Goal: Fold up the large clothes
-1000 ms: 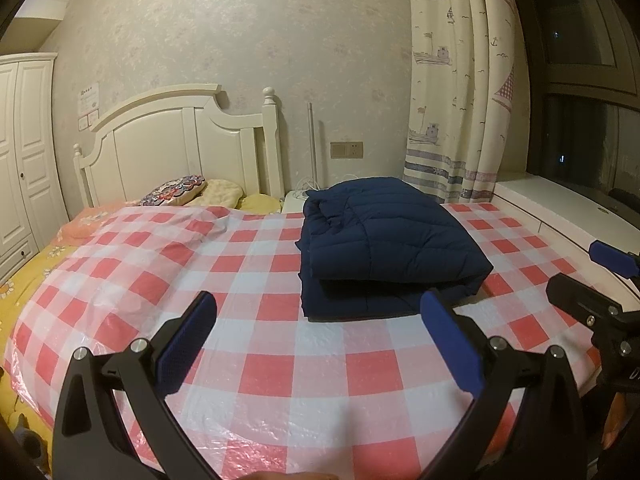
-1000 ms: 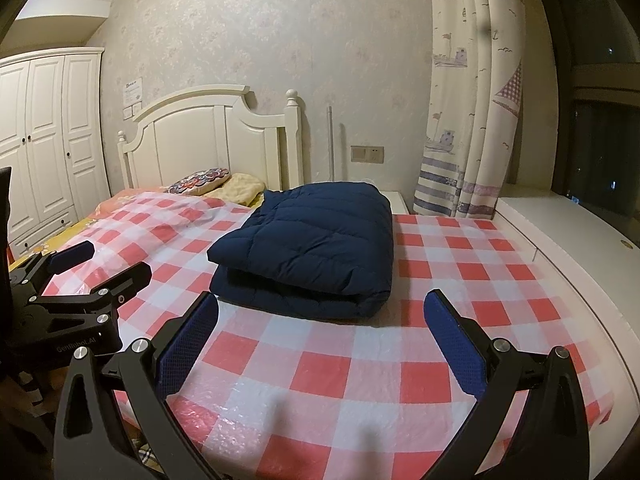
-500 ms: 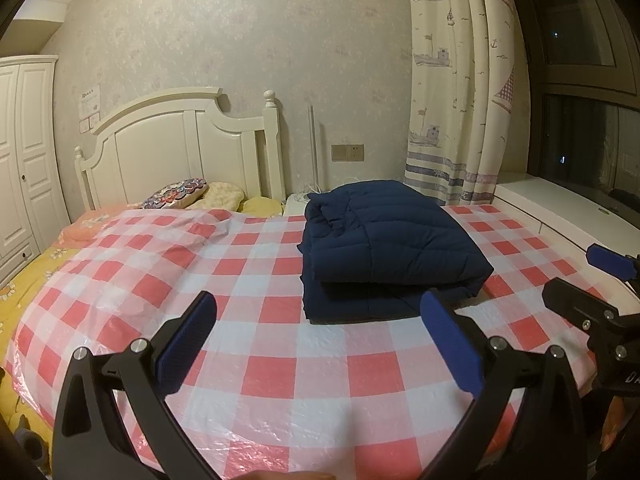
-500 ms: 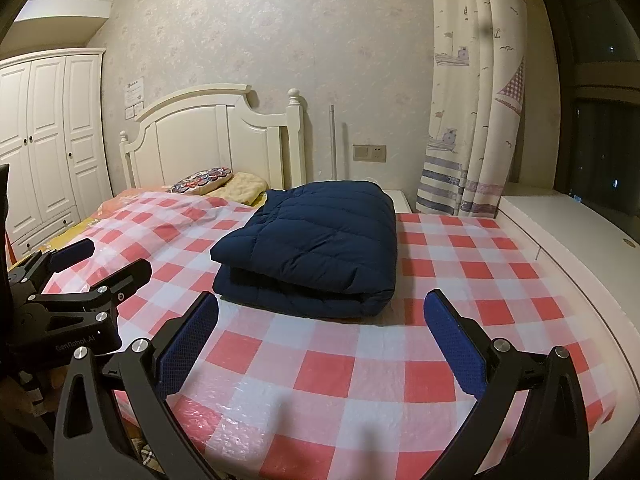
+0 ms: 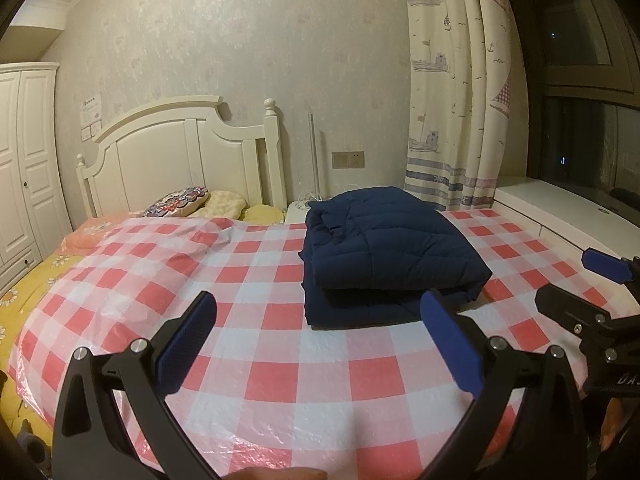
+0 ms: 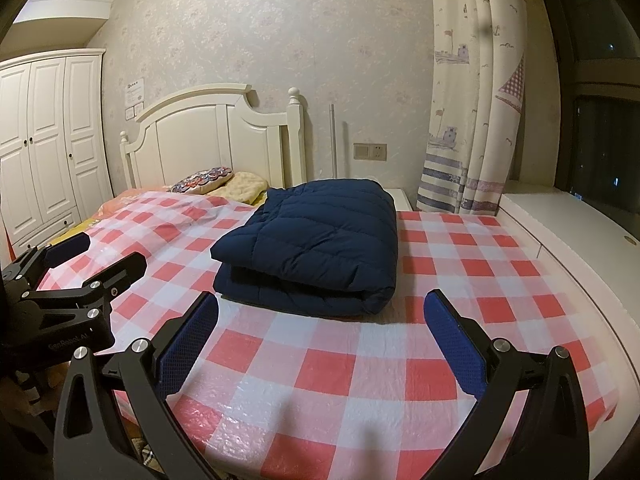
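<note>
My left tool is spread wide, its blue pads well apart and closing on nothing — only the checked cover shows between them. My right tool stands just as wide and just as empty. Neither touches the navy down jacket, which lies folded into a thick rectangle on the red-and-white checked cover of the bed, toward the headboard and the curtain side, well ahead of both tools. I hold both low over the foot of the bed, level and pointing toward the headboard, side by side: the right tool shows at the right edge of the left view, and the left at the left edge of the right view. A fingertip shows at the bottom rim of the left view.
</note>
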`<state>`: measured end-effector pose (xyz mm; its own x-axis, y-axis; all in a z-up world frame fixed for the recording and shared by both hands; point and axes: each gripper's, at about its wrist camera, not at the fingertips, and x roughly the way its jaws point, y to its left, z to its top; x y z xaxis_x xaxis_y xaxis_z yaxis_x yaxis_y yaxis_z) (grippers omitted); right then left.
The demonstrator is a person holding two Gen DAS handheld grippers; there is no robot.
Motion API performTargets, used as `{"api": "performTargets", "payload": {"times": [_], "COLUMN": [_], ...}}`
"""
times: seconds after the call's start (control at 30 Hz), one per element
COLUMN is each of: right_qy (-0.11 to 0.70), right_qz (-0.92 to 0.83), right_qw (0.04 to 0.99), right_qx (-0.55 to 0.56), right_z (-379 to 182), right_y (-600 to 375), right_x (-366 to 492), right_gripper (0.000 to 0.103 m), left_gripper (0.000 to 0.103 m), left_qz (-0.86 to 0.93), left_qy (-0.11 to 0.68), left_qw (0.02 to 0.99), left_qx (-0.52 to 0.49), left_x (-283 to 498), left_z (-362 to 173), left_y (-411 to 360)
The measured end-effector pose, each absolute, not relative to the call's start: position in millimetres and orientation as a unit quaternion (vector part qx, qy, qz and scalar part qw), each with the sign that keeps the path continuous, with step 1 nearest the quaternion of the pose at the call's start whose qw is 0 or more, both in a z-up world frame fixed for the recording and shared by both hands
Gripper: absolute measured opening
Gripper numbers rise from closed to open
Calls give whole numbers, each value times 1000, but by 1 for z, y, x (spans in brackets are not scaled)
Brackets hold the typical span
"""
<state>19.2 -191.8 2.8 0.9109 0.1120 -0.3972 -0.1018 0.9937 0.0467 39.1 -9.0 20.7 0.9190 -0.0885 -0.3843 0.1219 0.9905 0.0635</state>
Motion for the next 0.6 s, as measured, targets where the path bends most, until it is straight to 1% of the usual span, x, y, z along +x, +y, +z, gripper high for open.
{"api": "performTargets", "payload": {"times": [0.2, 0.33, 0.4, 0.5, 0.57, 0.6], "right_qy": [215, 240, 251, 271, 277, 276], "right_qz": [58, 62, 70, 69, 46, 27], "right_qw": [975, 969, 965, 959, 958, 959], "right_qx": [12, 21, 29, 44, 58, 64], "right_z": [-7, -22, -29, -30, -23, -19], "right_y": [-187, -185, -189, -211, -249, -268], "right_x": [23, 34, 42, 60, 77, 83], "right_gripper": [99, 99, 99, 99, 99, 99], "left_gripper": [101, 101, 101, 101, 101, 101], "left_qz": [-66, -65, -73, -81, -51, -20], "left_qy": [196, 173, 185, 228, 242, 251], "left_qw": [977, 981, 978, 969, 968, 968], "left_qx": [48, 56, 64, 52, 32, 15], "left_x": [40, 42, 53, 89, 118, 141], "left_z": [19, 16, 14, 12, 13, 14], "left_y": [-13, -16, -13, 13, 48, 79]}}
